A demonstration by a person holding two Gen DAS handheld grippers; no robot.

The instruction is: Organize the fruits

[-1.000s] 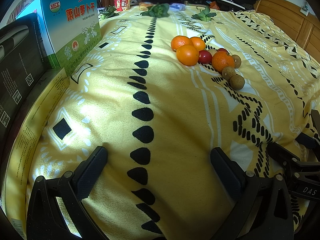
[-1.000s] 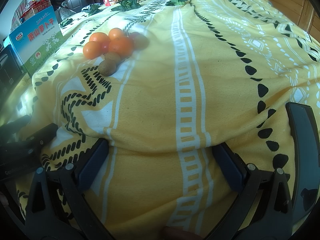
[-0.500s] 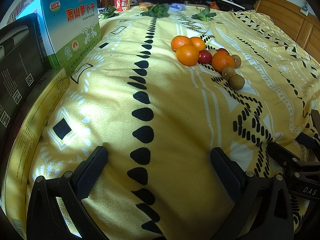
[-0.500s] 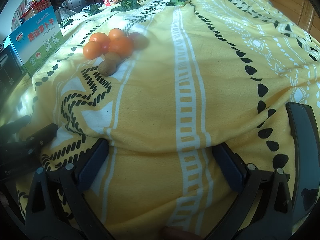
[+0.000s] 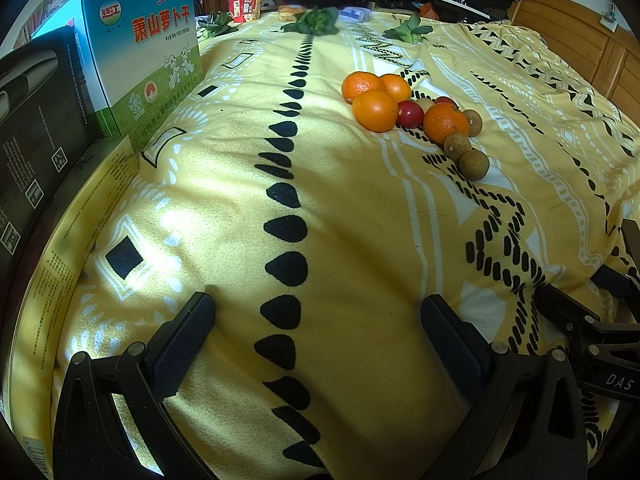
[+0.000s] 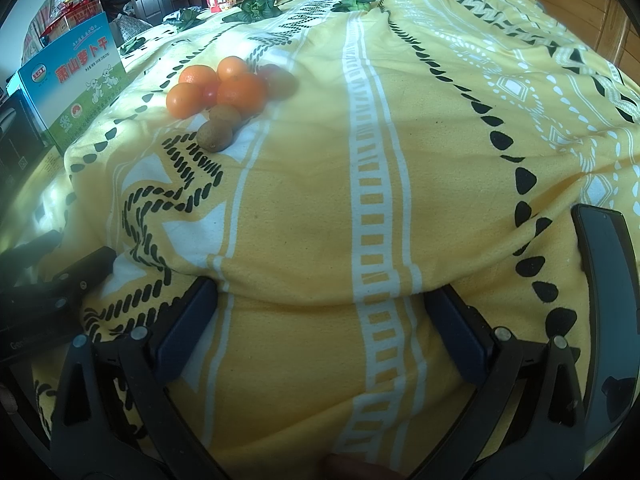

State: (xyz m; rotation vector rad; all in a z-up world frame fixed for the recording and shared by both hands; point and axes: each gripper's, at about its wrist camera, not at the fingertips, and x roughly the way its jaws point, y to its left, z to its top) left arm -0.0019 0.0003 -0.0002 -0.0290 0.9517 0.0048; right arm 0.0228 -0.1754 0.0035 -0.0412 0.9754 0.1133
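Tongs: left (image 5: 318,338), right (image 6: 320,316) spread wide, empty | round oranges (image 5: 375,111) | fleecy blanket (image 5: 360,220)

The left tongs (image 5: 316,340) are matte black plastic, with two angular arms that end in flat dark navy pads (image 5: 182,344) of fine textured rubber. Round silver screws sit at the joints of each arm. The right tongs (image 6: 320,320) are built alike: black ribbed arms, navy pads (image 6: 456,336), silver screw heads. In the left wrist view, the right tongs' black body carries white letters reading "DAS".
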